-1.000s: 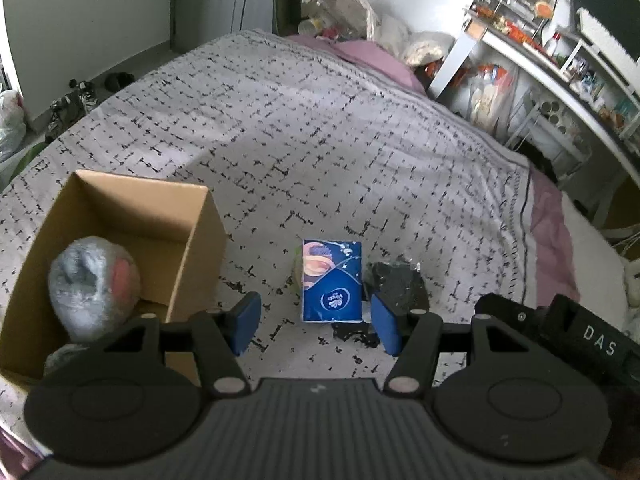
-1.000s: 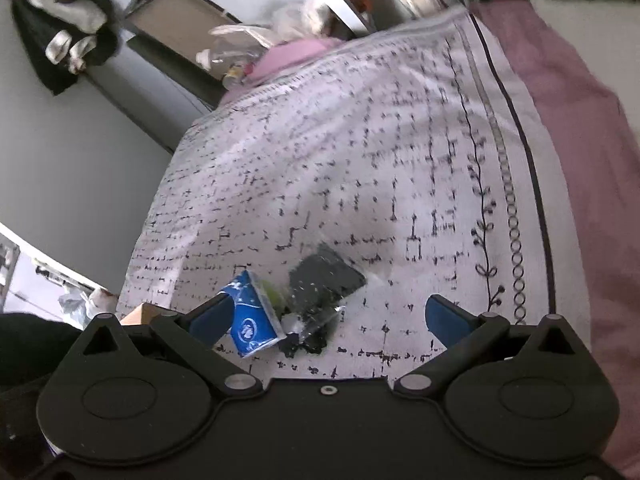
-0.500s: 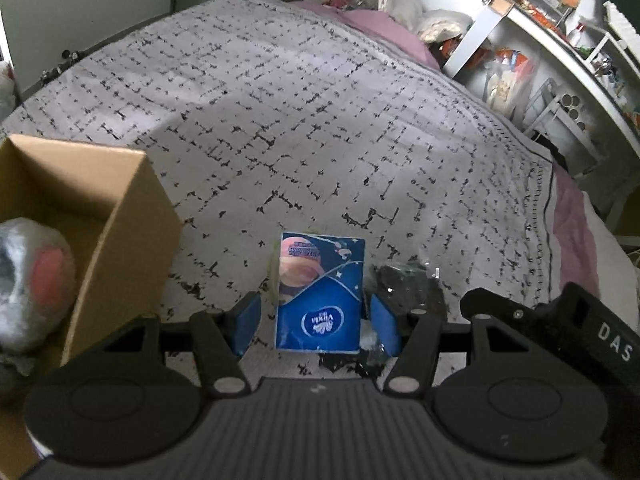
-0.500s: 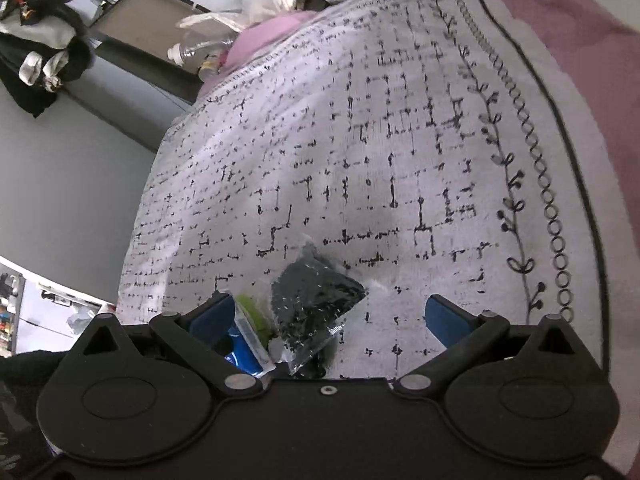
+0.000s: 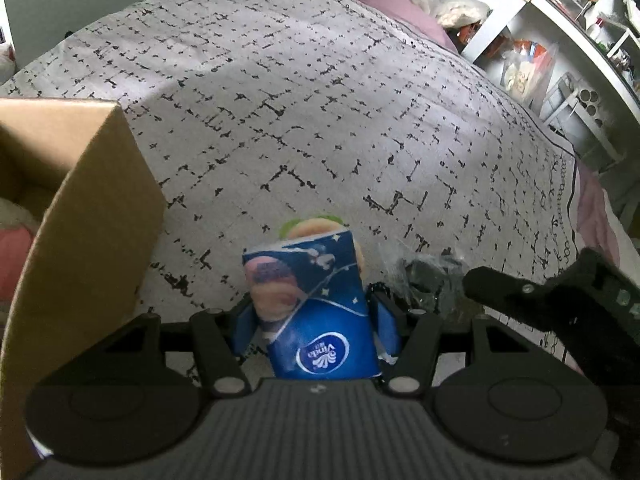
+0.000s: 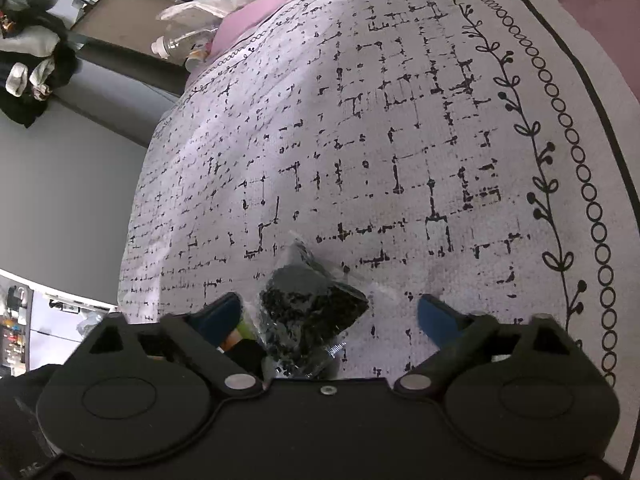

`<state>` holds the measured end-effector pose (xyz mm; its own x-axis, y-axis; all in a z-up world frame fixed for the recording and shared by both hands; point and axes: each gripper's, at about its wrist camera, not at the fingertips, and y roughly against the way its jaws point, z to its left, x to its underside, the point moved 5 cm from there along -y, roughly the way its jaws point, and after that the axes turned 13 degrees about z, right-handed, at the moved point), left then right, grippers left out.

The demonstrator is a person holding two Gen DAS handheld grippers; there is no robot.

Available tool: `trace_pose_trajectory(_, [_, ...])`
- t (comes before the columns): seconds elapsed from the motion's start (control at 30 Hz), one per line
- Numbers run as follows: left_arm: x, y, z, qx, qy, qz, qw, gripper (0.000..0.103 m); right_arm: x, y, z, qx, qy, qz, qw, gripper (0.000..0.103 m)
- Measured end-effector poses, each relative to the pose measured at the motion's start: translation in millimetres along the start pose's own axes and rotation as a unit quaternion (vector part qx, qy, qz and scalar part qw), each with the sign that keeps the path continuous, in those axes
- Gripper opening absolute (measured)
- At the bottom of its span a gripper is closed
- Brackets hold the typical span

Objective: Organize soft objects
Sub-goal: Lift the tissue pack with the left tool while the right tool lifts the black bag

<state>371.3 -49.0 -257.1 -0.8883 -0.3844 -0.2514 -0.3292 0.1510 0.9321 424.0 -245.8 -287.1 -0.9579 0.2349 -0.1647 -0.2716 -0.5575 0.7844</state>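
A blue tissue pack (image 5: 314, 308) stands between the blue pads of my left gripper (image 5: 316, 322), which is shut on its sides. A small round green and tan soft thing (image 5: 310, 227) peeks out behind it. A black item in a clear bag (image 5: 430, 276) lies on the bed just right of it. In the right wrist view that bag (image 6: 310, 308) lies between the wide-open fingers of my right gripper (image 6: 328, 312), nearer the left pad. A cardboard box (image 5: 92, 216) stands at the left, with a pinkish soft toy (image 5: 14, 252) inside.
The bed cover (image 5: 320, 120) is white with black dashes, with a pink sheet (image 6: 592, 8) along its right side. Cluttered white shelves (image 5: 560, 40) stand beyond the bed. My right gripper's body (image 5: 560, 296) shows low right in the left wrist view.
My left gripper moved forward and closed on the tissue pack, which now tilts. My right gripper moved in, bringing the bagged black item between its open fingers.
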Motion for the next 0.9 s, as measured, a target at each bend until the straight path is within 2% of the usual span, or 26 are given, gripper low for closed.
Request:
trace_pose_trajectory(0.03, [0, 1, 0, 0.002, -0.001, -0.002, 1.0000, 0.056, 0, 0, -1, 0.005, 0.003, -0.001, 1.000, 0.075])
trace_pose_trajectory(0.1, [2, 5, 0, 0.009, -0.005, -0.005, 0.9999, 0.055, 0, 2, -1, 0.016, 0.014, -0.008, 1.000, 0.052])
trace_pose_trajectory(0.2, [5, 13, 0, 0.011, -0.011, -0.014, 0.9998, 0.054, 1, 8, 5, 0.019, 0.041, -0.021, 0.999, 0.040])
trace_pose_trajectory(0.27, [8, 20, -1, 0.014, -0.013, -0.021, 0.9996, 0.054, 4, 13, 8, 0.020, 0.056, -0.026, 0.998, 0.037])
trace_pose_trajectory(0.3, [9, 23, -3, 0.017, -0.015, -0.023, 0.9995, 0.054, 5, 15, 10, 0.018, 0.060, -0.028, 0.998, 0.031])
trace_pose_trajectory(0.33, [11, 28, -4, 0.018, -0.019, -0.025, 0.9993, 0.054, 6, 17, 11, 0.019, 0.064, -0.032, 0.997, 0.007])
trace_pose_trajectory(0.37, [12, 32, -5, 0.019, -0.021, -0.027, 0.9992, 0.054, 8, 20, 13, 0.018, 0.071, -0.031, 0.997, 0.001])
trace_pose_trajectory(0.53, [19, 53, -5, 0.022, -0.023, -0.038, 0.9988, 0.054, 18, 29, 23, 0.002, 0.091, -0.040, 0.995, 0.000])
trace_pose_trajectory(0.67, [25, 67, -4, 0.021, -0.030, -0.045, 0.9983, 0.054, 21, 31, 22, -0.028, 0.065, -0.028, 0.997, 0.000])
trace_pose_trajectory(0.77, [26, 76, 2, 0.021, -0.019, -0.051, 0.9983, 0.054, 23, 34, 19, -0.030, 0.051, -0.030, 0.998, 0.000])
trace_pose_trajectory(0.87, [27, 82, 3, 0.020, -0.020, -0.058, 0.9979, 0.054, 21, 31, 15, -0.037, 0.023, -0.018, 0.999, 0.009])
trace_pose_trajectory(0.9, [27, 83, 3, 0.020, -0.021, -0.059, 0.9978, 0.054, 21, 30, 14, -0.043, 0.015, -0.014, 0.999, 0.015])
